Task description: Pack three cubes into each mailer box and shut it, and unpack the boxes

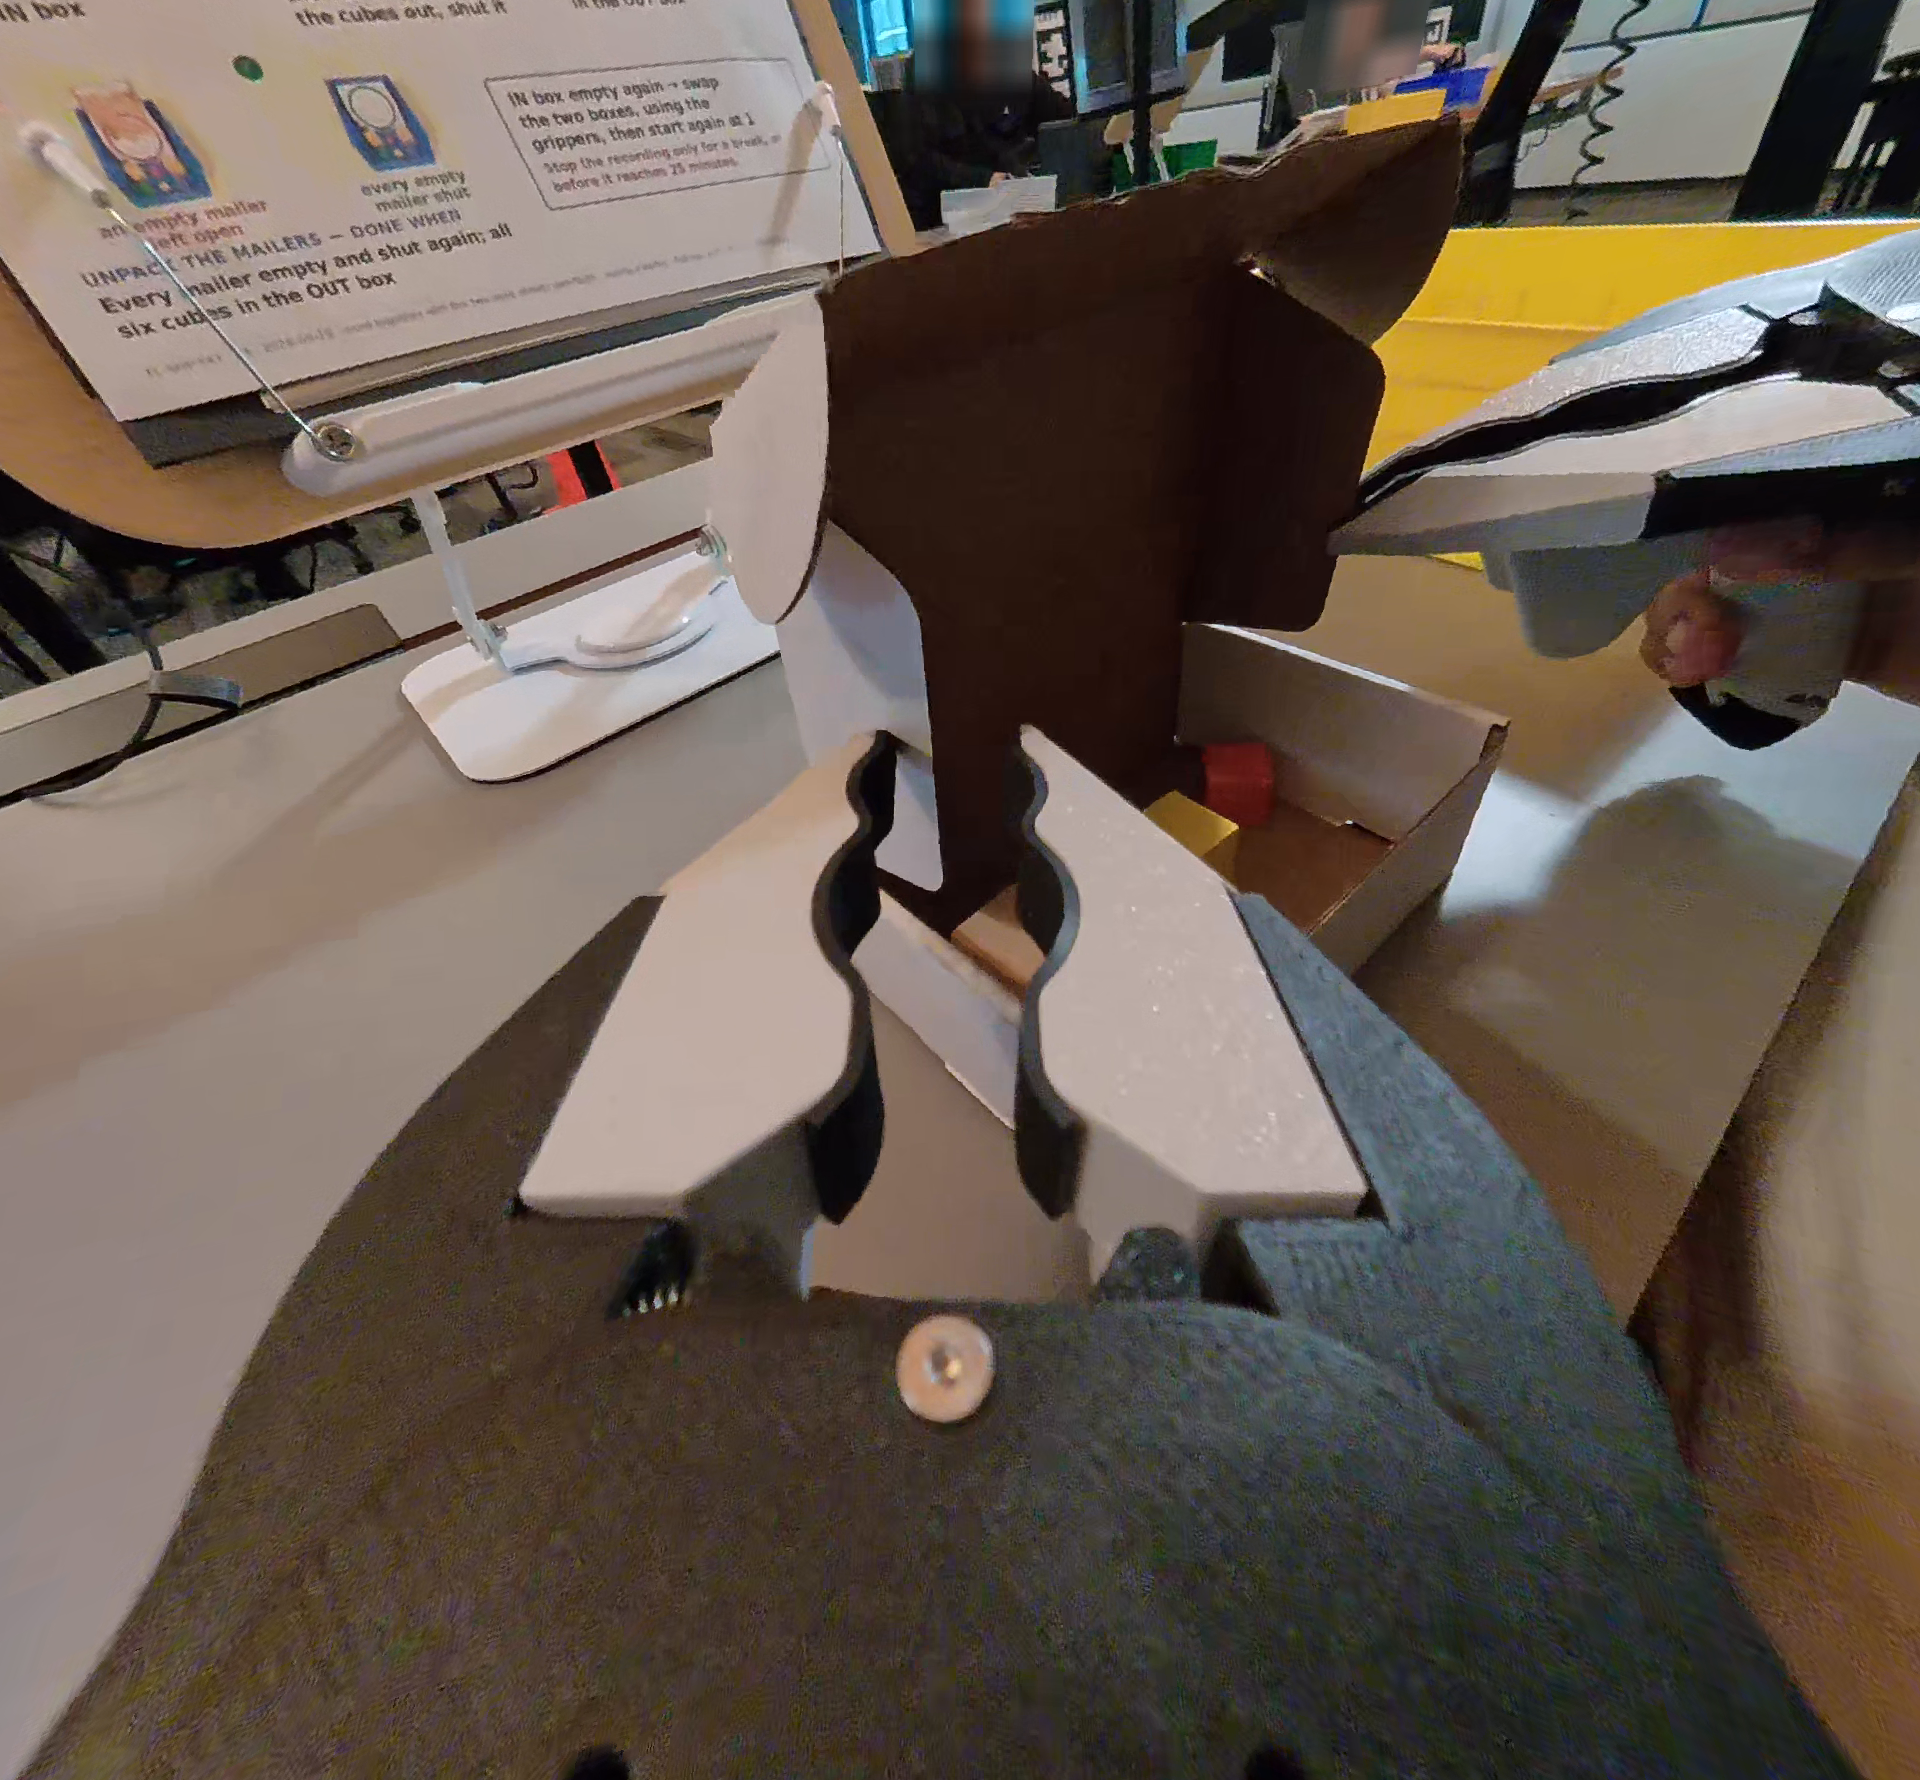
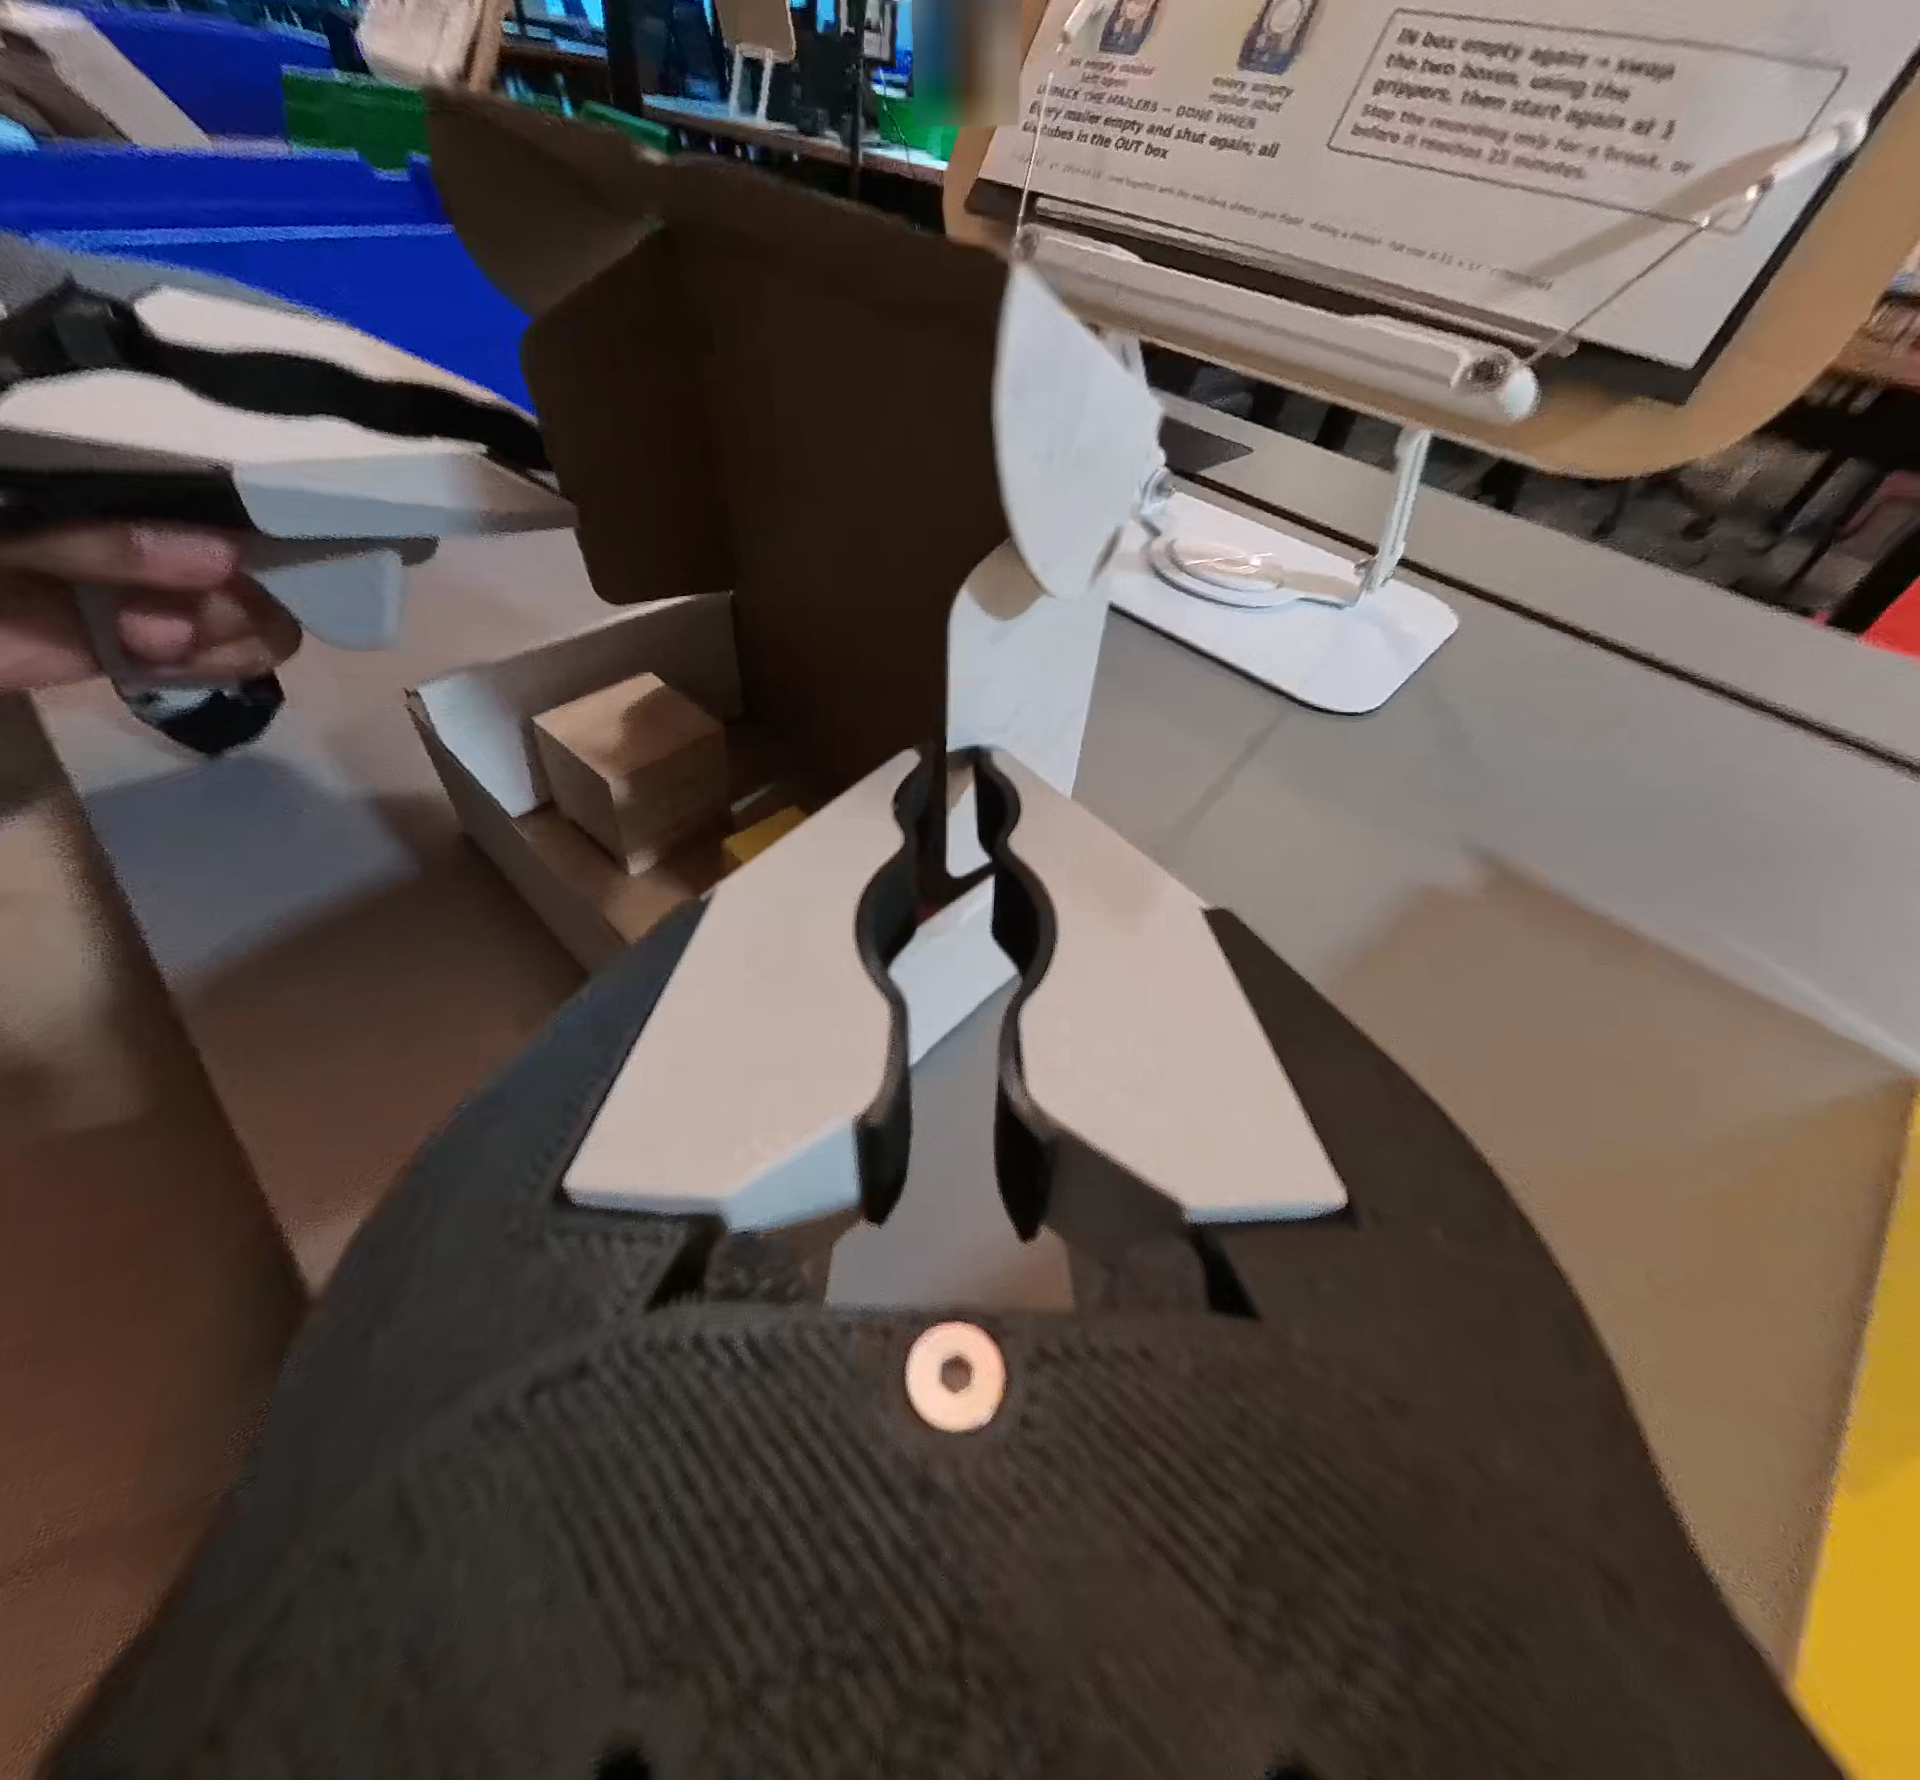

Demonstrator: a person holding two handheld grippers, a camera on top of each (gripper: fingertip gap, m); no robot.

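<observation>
Left gripper (image 1: 951, 785): narrowly parted at mailer box (image 1: 1340, 764) near wall | right gripper (image 2: 961, 785): narrow around lid (image 2: 831, 442) side edge | wooden cube (image 2: 634, 774) inside.

Left wrist view: mounted behind the grey two-finger left gripper (image 1: 951, 764), looking along it, close to the open white cardboard mailer box (image 1: 1351, 785) from one end. Right wrist view: close behind the right gripper (image 2: 951, 774), facing the opposite end, somewhat blurred. Shared: box, raised brown lid (image 2: 810, 400), instruction sheet stand (image 1: 582, 670).
</observation>
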